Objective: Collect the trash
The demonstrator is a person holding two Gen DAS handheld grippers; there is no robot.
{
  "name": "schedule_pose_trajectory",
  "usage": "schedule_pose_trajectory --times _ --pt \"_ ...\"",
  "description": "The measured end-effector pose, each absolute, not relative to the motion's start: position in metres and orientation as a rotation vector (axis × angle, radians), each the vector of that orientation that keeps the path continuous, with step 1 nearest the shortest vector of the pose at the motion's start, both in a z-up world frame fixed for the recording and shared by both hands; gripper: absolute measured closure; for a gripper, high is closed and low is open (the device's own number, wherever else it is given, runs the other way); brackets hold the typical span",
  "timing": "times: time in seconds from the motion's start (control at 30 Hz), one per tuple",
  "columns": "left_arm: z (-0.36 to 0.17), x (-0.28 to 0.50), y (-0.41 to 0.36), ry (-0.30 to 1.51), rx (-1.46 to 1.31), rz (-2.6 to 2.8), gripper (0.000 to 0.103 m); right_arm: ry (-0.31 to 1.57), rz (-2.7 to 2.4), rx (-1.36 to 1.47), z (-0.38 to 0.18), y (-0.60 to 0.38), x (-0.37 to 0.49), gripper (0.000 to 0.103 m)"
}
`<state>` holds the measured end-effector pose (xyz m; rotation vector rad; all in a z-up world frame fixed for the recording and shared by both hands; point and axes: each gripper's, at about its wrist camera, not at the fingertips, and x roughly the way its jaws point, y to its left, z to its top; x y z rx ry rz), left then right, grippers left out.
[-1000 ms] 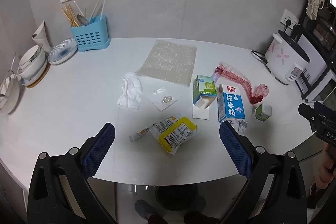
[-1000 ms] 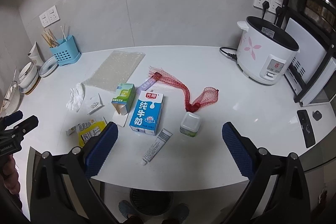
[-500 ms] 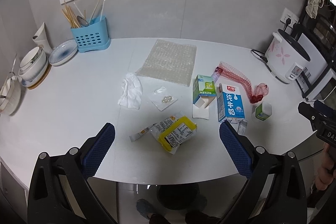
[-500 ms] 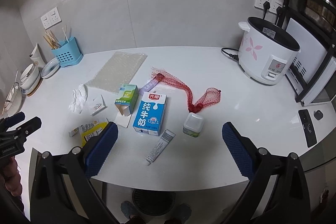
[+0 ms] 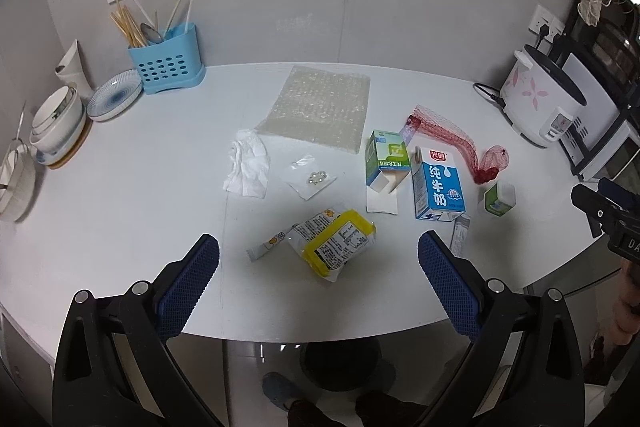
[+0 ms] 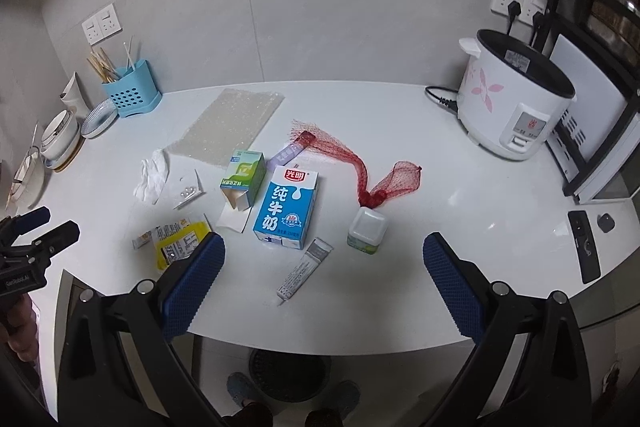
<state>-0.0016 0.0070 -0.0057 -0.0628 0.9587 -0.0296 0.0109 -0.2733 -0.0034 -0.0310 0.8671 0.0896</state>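
Trash lies scattered on the white counter [image 5: 120, 195]. A blue milk carton [image 5: 438, 185] [image 6: 286, 209] lies flat beside a green box [image 5: 387, 157] [image 6: 243, 177]. A yellow wrapper [image 5: 336, 247] [image 6: 178, 245], a crumpled tissue [image 5: 248, 169] [image 6: 152, 177], a bubble-wrap sheet [image 5: 320, 107] [image 6: 230, 125], a red net bag [image 5: 460, 147] [image 6: 368, 171], a small white tub [image 5: 499, 198] [image 6: 368, 229] and a tube [image 6: 306, 267] lie around them. My left gripper [image 5: 318, 279] hangs open above the yellow wrapper. My right gripper [image 6: 324, 275] is open over the tube, holding nothing.
A blue utensil holder [image 5: 166, 63], plates and bowls [image 5: 60, 119] stand at the back left. A white rice cooker [image 6: 514, 107] with its cable sits at the back right. A black remote [image 6: 584, 245] lies at the right edge. A dark bin [image 6: 290, 371] stands on the floor below.
Both grippers have stayed open; the right view has shifted slightly, so the trash sits a little further right and lower in it. Nothing on the counter has moved.
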Motion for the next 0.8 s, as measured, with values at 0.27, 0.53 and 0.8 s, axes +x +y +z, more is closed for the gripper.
schedule_pose_trajectory --times 0.27,0.53,0.8 --pt "0.000 -0.004 0.005 0.953 -0.069 -0.029 0.006 0.873 0.089 -0.008 -0.005 -0.272 0.007 0.008" --pt "0.006 -0.008 -0.003 0.941 -0.055 -0.034 0.006 0.863 0.084 0.006 -0.001 -0.274 0.005 0.007" --pt "0.008 -0.011 -0.005 0.925 -0.059 -0.033 0.006 0.849 0.076 -0.004 0.001 -0.275 0.005 0.007"
